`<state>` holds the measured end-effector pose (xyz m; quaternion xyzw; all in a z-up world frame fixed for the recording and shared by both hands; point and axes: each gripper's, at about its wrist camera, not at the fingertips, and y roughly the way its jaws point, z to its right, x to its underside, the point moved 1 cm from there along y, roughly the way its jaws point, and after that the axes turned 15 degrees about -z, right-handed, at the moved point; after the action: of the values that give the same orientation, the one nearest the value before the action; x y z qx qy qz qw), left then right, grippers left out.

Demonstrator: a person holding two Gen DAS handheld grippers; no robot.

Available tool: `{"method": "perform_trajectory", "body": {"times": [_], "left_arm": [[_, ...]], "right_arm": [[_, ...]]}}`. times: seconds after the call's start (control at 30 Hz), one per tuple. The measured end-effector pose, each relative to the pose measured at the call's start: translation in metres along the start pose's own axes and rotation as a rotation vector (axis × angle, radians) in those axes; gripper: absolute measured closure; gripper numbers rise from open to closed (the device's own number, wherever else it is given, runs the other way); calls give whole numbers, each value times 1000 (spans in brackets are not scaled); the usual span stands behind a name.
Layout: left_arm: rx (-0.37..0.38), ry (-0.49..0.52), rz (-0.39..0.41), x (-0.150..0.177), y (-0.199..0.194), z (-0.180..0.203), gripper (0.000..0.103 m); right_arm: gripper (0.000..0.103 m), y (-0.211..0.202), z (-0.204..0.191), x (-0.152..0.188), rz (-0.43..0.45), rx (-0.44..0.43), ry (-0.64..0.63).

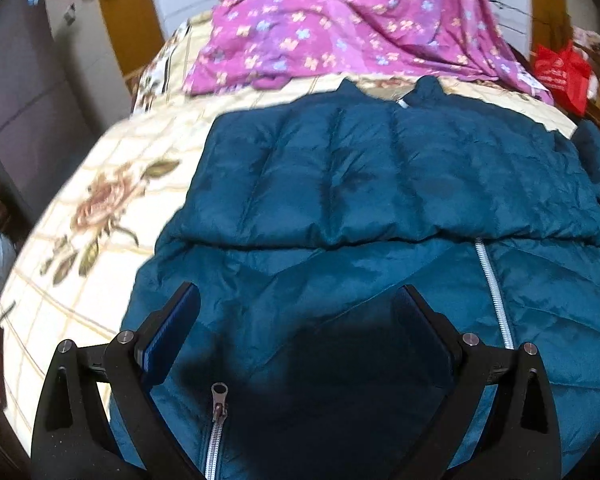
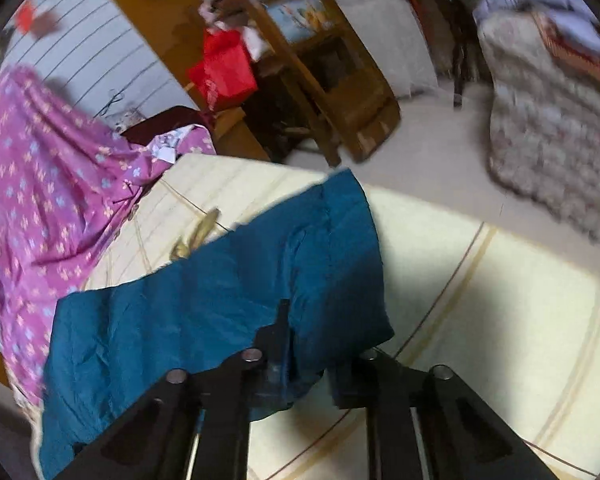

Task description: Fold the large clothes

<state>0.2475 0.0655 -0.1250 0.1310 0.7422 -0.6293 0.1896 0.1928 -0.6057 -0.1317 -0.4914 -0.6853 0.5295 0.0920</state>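
The jacket, teal and quilted, lies on the bed directly ahead of the left gripper, whose fingers are spread wide above its hem with a zipper pull just behind them. The right gripper pinches a fold of the jacket's sleeve. Only the right wrist view shows a red bag far ahead; a purple floral cloth lies beyond the jacket; no writing is legible.

We are in a bedroom at home. We see a bed with a flowery sheet, a purple blanket at its far edge, and a wooden shelf with stuff.
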Motion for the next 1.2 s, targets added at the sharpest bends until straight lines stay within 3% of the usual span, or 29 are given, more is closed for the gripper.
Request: {"method": "perform_trajectory", "body": {"times": [0.17,0.3,0.43,0.6,0.77,0.9,1.07,1.2], "left_arm": [[4,-60,-40,-2,6,-13,4],[-1,-78,-9,-3,-4,-20,4],[-8,-78,-3,-4,-7,-23,4],[-4,-94,-58,-11,6,-29,4],[-18,-132,-127,-16,22,-39,4],[-110,-158,-130,-18,25,-50,4],[-110,-203,-132,-19,25,-66,4],[-110,-253,-125,-20,24,-79,4]], "right_arm": [[93,-50,-63,8,112,55,-176],[93,-88,-127,28,181,-9,-308],[93,-102,-198,65,176,-107,-441],[93,-77,-281,136,112,-235,-587],[93,-33,-341,205,25,-288,-705],[93,-1,-381,255,-43,-336,-770],[93,23,-433,319,-124,-407,-884],[93,43,-467,366,-240,-478,-951]]}}
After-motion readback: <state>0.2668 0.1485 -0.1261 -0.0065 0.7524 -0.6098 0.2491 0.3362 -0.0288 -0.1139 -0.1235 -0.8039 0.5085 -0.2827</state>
